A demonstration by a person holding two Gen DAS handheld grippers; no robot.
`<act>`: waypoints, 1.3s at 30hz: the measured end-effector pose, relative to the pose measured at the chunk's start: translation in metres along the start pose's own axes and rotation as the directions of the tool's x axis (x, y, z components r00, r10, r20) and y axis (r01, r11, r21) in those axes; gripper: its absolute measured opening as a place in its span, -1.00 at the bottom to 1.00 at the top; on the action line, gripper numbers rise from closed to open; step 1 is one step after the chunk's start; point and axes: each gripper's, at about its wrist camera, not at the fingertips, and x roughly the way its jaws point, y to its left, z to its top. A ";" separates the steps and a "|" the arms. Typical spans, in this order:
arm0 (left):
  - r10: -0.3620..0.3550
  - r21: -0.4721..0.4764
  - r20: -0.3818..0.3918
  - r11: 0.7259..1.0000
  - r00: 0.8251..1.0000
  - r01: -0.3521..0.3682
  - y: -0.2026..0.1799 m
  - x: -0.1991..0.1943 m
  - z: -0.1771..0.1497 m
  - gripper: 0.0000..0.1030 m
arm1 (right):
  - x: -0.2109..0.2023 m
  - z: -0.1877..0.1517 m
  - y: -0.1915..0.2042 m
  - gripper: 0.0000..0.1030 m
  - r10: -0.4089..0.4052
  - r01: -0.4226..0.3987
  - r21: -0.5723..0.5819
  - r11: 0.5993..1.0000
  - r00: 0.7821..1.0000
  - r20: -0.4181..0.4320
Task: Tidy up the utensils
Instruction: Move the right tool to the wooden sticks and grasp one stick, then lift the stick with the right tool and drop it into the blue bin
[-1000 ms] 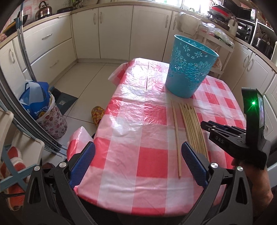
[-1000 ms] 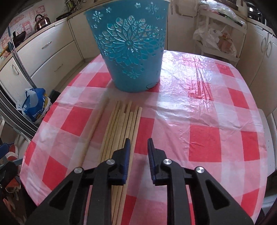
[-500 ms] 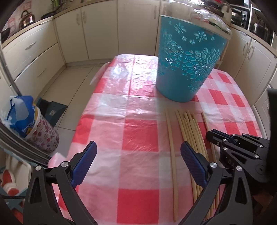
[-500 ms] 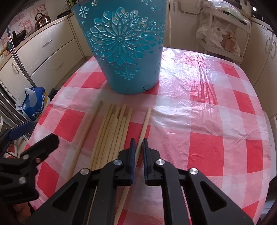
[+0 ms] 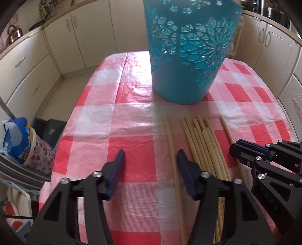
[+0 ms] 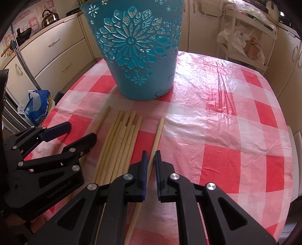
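Several pale wooden chopsticks [image 6: 122, 141] lie side by side on the red-checked tablecloth [image 6: 226, 150], in front of a tall blue cut-out basket [image 6: 137, 47]. My right gripper [image 6: 151, 156] is shut on the rightmost chopstick [image 6: 159, 128], which lies apart from the bundle. In the left wrist view my left gripper [image 5: 151, 152] hovers low over the cloth with its jaws closing. The leftmost chopstick [image 5: 169, 135] runs between them, close to the right finger, and the left pad is clear of it. The right gripper [image 5: 235, 150] is at the right, and the basket [image 5: 188, 56] is straight ahead.
Cream kitchen cabinets [image 5: 37, 62] ring the table. Bags [image 5: 18, 143] stand on the floor off the table's left edge. A white rack with plastic bags [image 6: 243, 43] is behind the table at the right. A kettle [image 6: 48, 17] sits on the counter.
My left gripper came forward and down to the chopsticks and its jaws narrowed around the leftmost one. My right gripper closed on the rightmost chopstick, which now lies apart from the bundle.
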 end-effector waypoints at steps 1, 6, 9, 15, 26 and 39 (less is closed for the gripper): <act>-0.017 0.011 0.009 1.000 1.000 0.017 -0.001 -0.001 -0.001 -0.38 | 0.000 0.000 0.000 -0.83 0.000 0.000 0.000 1.000 1.000 0.001; -0.110 -0.012 -0.020 0.994 0.994 0.110 0.008 -0.001 0.002 -0.87 | -0.001 0.000 0.001 -0.88 0.012 -0.012 0.000 1.000 1.000 -0.018; -0.126 -0.013 -0.034 0.992 0.991 0.126 0.011 0.000 0.004 -0.87 | 0.000 0.003 0.003 -0.87 0.010 -0.010 -0.011 1.000 0.999 -0.041; -0.091 0.043 -0.029 0.995 0.995 0.092 0.002 0.002 0.005 -0.89 | 0.001 0.002 0.005 -0.86 0.007 -0.009 -0.050 0.999 0.999 -0.040; -0.273 -0.049 0.036 0.960 0.961 0.274 0.031 -0.034 -0.009 -0.91 | -0.034 -0.012 -0.018 -0.88 0.192 -0.203 0.189 0.961 0.979 0.075; -0.356 -0.028 0.426 0.914 0.832 0.405 0.071 -0.143 0.035 -0.91 | -0.125 0.033 -0.009 -0.88 0.221 -0.315 0.181 0.932 0.887 0.404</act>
